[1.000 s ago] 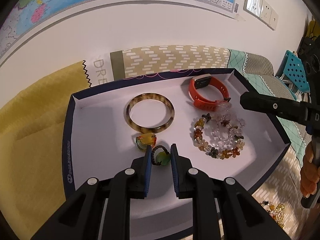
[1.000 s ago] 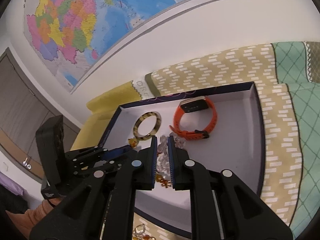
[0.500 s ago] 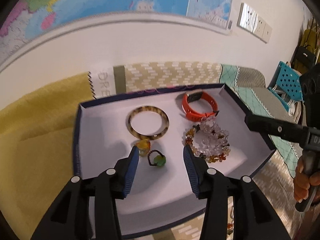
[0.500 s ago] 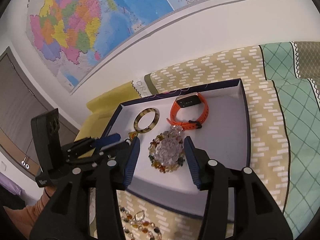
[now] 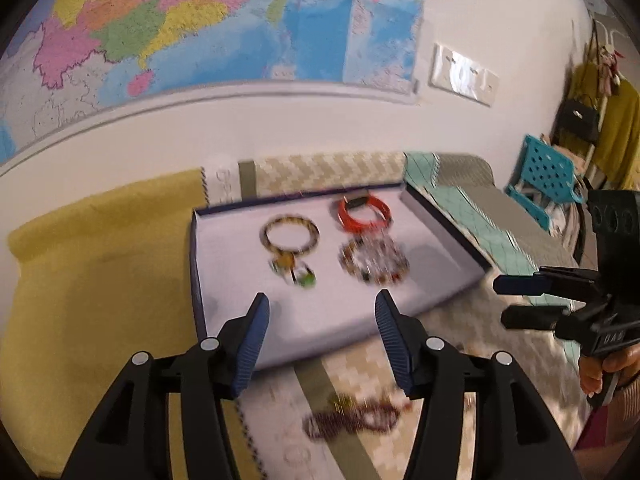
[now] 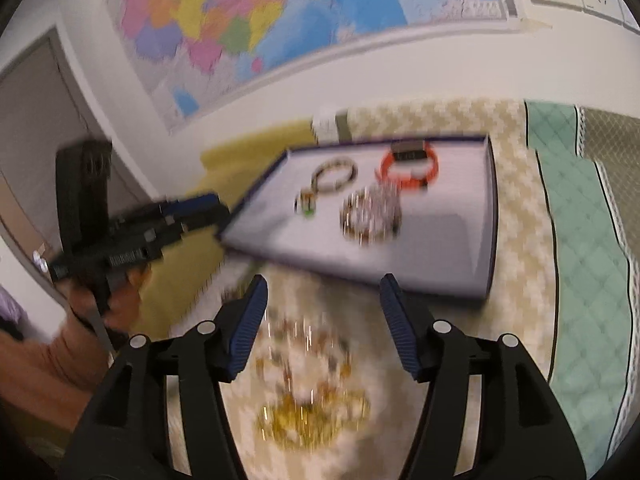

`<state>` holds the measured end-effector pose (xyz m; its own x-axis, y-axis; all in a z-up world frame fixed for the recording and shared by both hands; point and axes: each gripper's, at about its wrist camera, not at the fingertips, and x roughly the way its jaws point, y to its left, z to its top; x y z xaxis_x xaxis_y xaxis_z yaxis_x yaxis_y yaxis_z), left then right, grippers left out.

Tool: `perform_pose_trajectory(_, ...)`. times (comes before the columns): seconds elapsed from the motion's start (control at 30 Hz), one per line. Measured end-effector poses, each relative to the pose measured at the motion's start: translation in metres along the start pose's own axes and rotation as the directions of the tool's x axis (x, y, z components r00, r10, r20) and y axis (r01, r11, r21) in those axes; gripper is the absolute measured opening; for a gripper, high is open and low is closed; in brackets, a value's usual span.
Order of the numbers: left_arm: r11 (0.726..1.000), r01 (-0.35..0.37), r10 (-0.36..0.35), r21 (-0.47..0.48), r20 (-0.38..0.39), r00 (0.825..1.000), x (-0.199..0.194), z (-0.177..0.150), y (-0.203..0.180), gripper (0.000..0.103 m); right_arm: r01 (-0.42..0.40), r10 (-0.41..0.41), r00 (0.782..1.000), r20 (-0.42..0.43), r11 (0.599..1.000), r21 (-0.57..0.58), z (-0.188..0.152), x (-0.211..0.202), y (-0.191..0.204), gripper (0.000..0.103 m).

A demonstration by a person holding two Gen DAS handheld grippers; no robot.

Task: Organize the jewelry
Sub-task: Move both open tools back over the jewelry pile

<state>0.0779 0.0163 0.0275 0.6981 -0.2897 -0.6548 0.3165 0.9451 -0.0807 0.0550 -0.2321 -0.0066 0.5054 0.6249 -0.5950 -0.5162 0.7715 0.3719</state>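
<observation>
Beaded bracelet (image 5: 373, 259) and small ring (image 5: 305, 278) now lie released in the tray (image 5: 224, 280), while both the left gripper (image 5: 320, 334) and right gripper (image 6: 320, 326) pull back from it, jaws opening on nothing, toward the loose jewelry (image 6: 312, 420) in front of the tray.

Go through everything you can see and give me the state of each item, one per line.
Left tool: jaws opening, nothing between them.
Right tool: jaws opening, nothing between them.
Tray: open, no lid, on the cloth.
Tortoiseshell bangle: flat in tray.
Orange band: clasped in a loop, in tray.
Beaded bracelets: piled in tray.
Small rings: in tray, touching the bangle.
Gold jewelry: heaped on cloth, outside tray.
Dark bead strand: on cloth, outside tray.
</observation>
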Motion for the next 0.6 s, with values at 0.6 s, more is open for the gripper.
perform_pose_trajectory(0.6, 0.995, 0.074, -0.078, -0.063, -0.060, 0.995, -0.013, -0.054, -0.014, 0.053, 0.120, -0.132, 0.988, -0.075, 0.981, -0.151, -0.060, 0.007, 0.030, 0.019)
